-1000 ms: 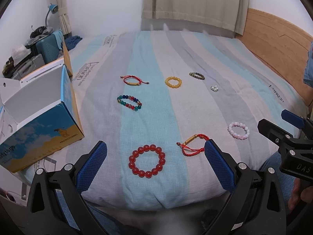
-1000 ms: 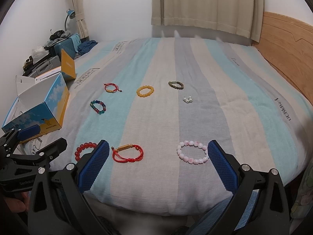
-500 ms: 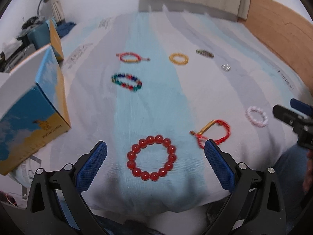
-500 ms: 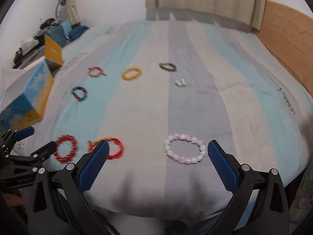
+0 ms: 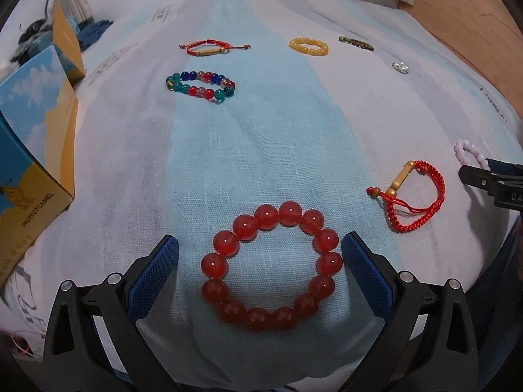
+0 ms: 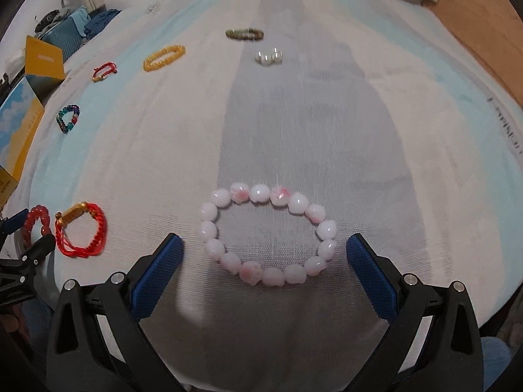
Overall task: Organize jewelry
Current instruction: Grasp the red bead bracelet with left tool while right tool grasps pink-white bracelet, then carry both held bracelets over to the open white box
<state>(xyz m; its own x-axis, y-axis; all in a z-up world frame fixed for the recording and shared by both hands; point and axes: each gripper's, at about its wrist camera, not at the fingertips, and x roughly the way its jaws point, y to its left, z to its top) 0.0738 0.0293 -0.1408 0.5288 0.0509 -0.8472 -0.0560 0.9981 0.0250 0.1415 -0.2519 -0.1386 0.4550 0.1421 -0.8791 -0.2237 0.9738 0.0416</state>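
Observation:
A red bead bracelet (image 5: 322, 240) lies on the striped bedspread between the open fingers of my left gripper (image 5: 260, 254), which is empty. A pink-white bead bracelet (image 6: 297, 203) lies between the open fingers of my right gripper (image 6: 264, 254), also empty. A red cord bracelet with a gold tube (image 5: 410, 196) lies between the two; it also shows in the right wrist view (image 6: 80, 230). Farther back lie a multicolour bead bracelet (image 5: 200, 86), a second red cord bracelet (image 5: 209, 47), a yellow bead bracelet (image 5: 308, 46), a dark bead bracelet (image 5: 356, 42) and small pearl pieces (image 5: 401, 67).
An open blue and yellow cardboard box (image 5: 32, 124) stands on the bed at the left. A wooden headboard (image 5: 470, 16) runs along the right. Clutter and a lamp sit beyond the bed at the far left (image 6: 62, 23).
Both grippers have moved forward and down toward the bed. The red bead bracelet now sits between the left fingers and the pink bracelet between the right fingers.

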